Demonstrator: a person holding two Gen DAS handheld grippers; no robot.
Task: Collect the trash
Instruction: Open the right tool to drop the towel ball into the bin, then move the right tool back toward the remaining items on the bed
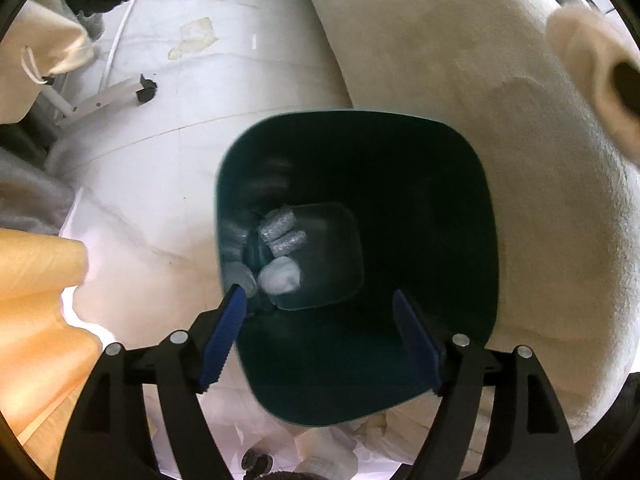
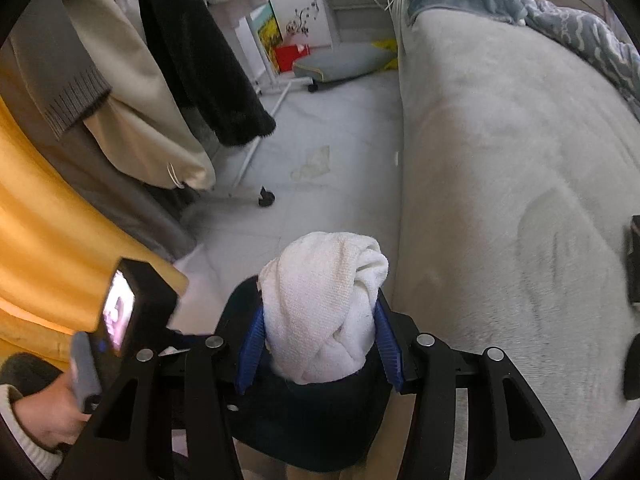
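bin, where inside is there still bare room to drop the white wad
The bin floor is bare on its right half, beside the bubble-wrap rolls and white lump crowding the left. The open left gripper hangs over the mouth; the right gripper holds the white wad above the rim.

bin (image 1: pixel 400 160): dark green, upright, on floor | wads (image 1: pixel 280 278): inside | white towel (image 2: pixel 324 304): crumpled, above bin

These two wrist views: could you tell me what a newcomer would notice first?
Probably the dark green bin filling the left wrist view, with a few wads at its bottom and the open left gripper over its mouth. Then the white wad clamped in the right gripper, beside the bed.
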